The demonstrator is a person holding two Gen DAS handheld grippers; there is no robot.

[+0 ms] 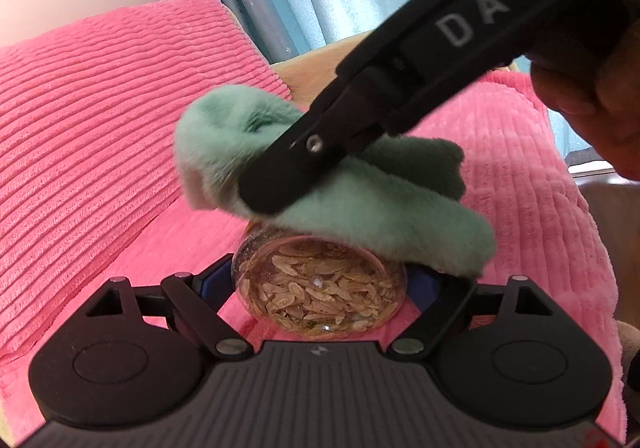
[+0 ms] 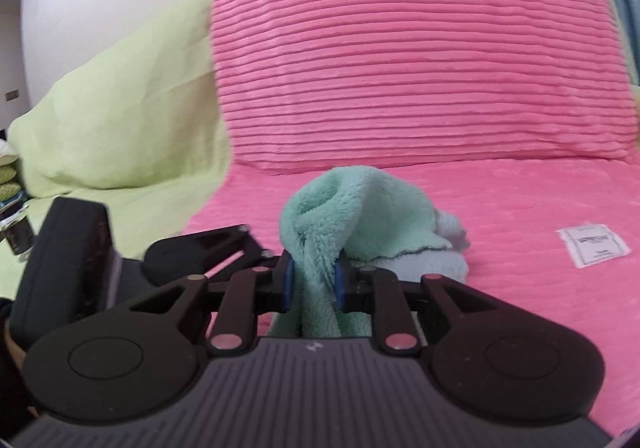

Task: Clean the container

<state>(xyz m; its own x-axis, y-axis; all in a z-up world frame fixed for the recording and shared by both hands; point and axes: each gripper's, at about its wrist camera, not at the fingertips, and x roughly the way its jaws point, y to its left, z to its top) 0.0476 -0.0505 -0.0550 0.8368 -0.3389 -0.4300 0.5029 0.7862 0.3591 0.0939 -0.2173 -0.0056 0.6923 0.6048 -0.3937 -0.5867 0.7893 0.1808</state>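
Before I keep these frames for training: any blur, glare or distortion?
Left wrist view: the jar shows small glare spots, the right gripper and cloth are slightly soft, and edges bend. Right wrist view: the cloth is sharp, the green cover is smeared, and the corners are dark.

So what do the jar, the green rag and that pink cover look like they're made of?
Jar: clear and glossy, glass or hard plastic; the dried slices inside show through and small highlights glint on it.
Green rag: soft fleecy microfibre, judging by its fuzzy pile.
Pink cover: plush ribbed fabric, matte, with raised ridges, probably a corduroy-like fleece.
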